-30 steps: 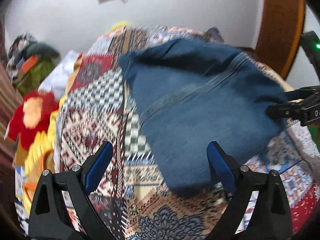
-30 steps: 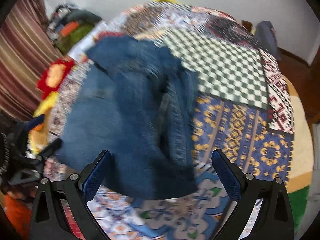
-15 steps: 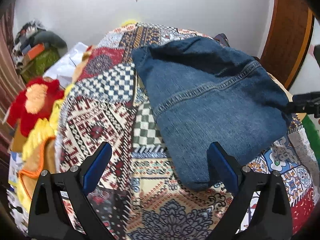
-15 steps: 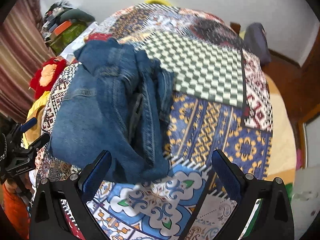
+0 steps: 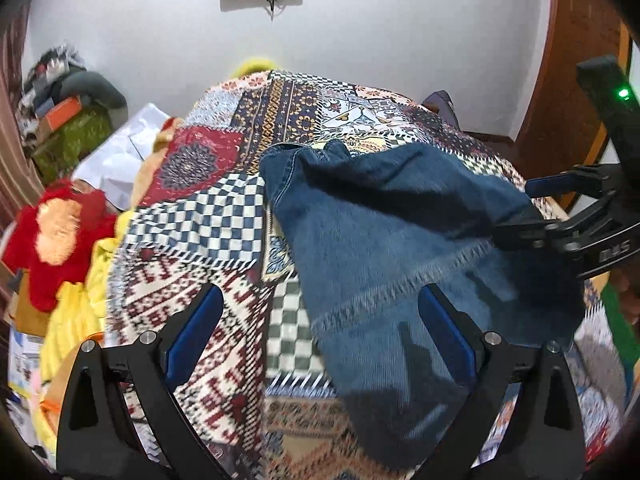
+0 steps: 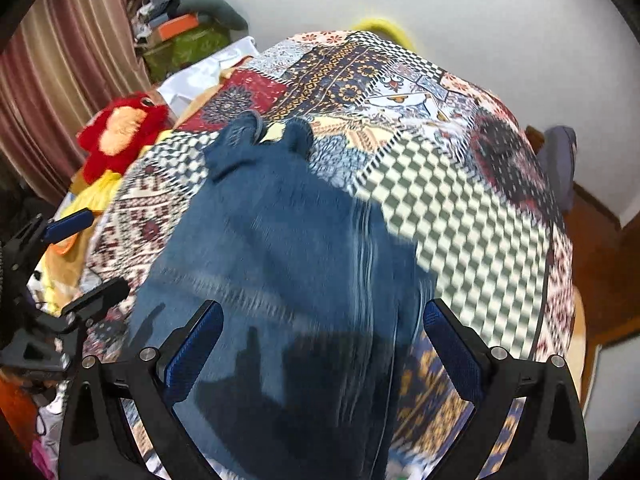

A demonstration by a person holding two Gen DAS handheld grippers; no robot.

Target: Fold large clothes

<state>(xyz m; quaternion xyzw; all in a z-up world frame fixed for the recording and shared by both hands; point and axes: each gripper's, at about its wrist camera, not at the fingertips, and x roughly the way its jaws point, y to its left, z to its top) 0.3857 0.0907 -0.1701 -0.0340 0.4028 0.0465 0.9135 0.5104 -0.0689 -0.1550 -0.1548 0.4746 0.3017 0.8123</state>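
One pair of blue jeans [image 5: 400, 264] on one patchwork bed cover [image 5: 192, 276].
Left gripper [image 5: 316, 332] and right gripper [image 6: 320, 344] are both wide open, holding nothing; jeans' edge lies between the fingers, bare cover beside.

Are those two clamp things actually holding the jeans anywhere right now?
No. Both the left hand-held gripper and right hand-held gripper are open above the jeans.

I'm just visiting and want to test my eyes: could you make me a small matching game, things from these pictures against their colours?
Things:
1. jeans
2. plush toy
3. bedspread
4. wall

Colours:
a. white
b. red with an orange patch
c. blue denim
d. many-coloured patchwork

Pairs: 1-c, 2-b, 3-d, 4-a
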